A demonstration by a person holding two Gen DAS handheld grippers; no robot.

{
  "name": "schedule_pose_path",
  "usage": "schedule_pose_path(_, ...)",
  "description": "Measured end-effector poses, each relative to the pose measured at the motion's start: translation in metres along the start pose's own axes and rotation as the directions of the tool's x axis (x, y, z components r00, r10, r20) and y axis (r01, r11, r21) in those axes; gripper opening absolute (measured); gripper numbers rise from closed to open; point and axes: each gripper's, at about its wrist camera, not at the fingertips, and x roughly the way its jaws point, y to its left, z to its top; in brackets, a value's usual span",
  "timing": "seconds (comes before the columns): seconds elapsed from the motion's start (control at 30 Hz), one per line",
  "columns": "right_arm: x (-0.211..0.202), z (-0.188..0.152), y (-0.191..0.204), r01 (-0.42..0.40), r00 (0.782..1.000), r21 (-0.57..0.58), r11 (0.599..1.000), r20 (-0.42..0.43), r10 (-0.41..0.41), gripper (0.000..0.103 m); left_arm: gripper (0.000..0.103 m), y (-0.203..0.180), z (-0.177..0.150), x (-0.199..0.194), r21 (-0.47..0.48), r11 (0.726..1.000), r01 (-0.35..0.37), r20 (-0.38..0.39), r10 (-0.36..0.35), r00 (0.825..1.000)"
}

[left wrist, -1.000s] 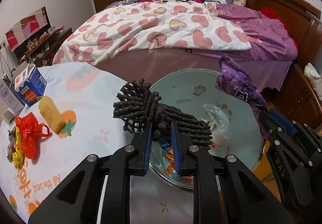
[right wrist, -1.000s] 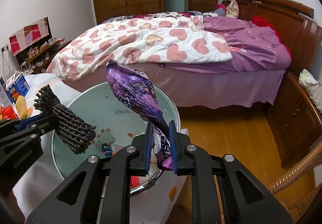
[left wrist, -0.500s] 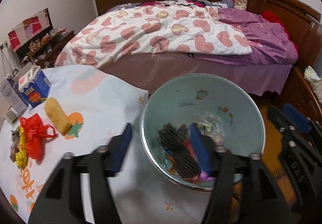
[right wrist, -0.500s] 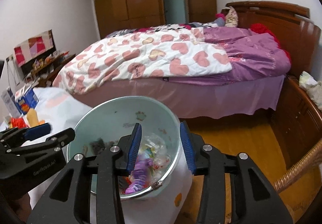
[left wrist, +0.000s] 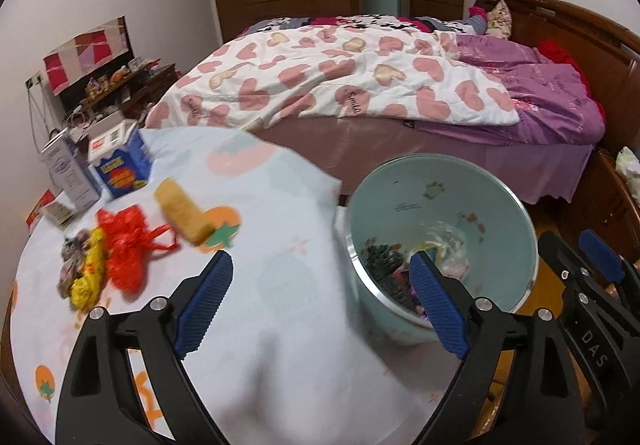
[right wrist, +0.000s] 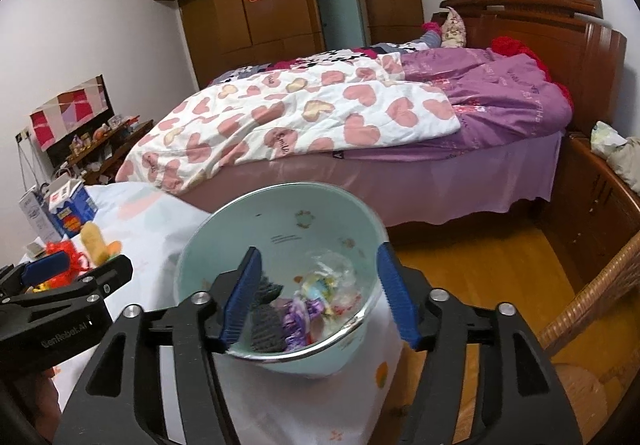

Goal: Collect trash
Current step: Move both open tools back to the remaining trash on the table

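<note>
Now both grippers, left point(left wrist: 322, 301) and right point(right wrist: 318, 295), have just spread their fingers, released; black netting point(right wrist: 266, 321) and purple wrapper point(right wrist: 298, 315) lie in the pale green bin point(right wrist: 280, 221).

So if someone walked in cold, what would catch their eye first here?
Probably the pale green trash bin at the table's edge, with a black mesh scrubber and purple wrapper lying inside. Behind it, the pink-heart quilt covers the bed. On the table's left lies a crumpled red plastic bag.
</note>
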Motion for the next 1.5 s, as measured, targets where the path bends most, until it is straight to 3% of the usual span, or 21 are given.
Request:
schedule_pose_path(0.6, -0.018, -0.019, 0.077, -0.102, 0.994, -0.064, 0.993, -0.029, 0.101, 0.063, 0.092, 0.084, -0.033, -0.029, -0.096, 0.991, -0.090, -0.010, 0.089, 0.996)
schedule_pose_path(1.03, -0.019, -0.030, 0.123, -0.161, 0.986, -0.118, 0.980, -0.067, 0.153, 0.063, 0.092, 0.142, -0.065, -0.029, -0.168, 0.976, -0.136, -0.068, 0.126, 0.990)
schedule_pose_path(1.5, 0.001, -0.039, 0.190, -0.243, 0.968, -0.226, 0.943, -0.123, 0.220, 0.063, 0.091, 0.237, -0.093, -0.020, -0.293, 0.924, -0.245, -0.137, 0.213, 0.967)
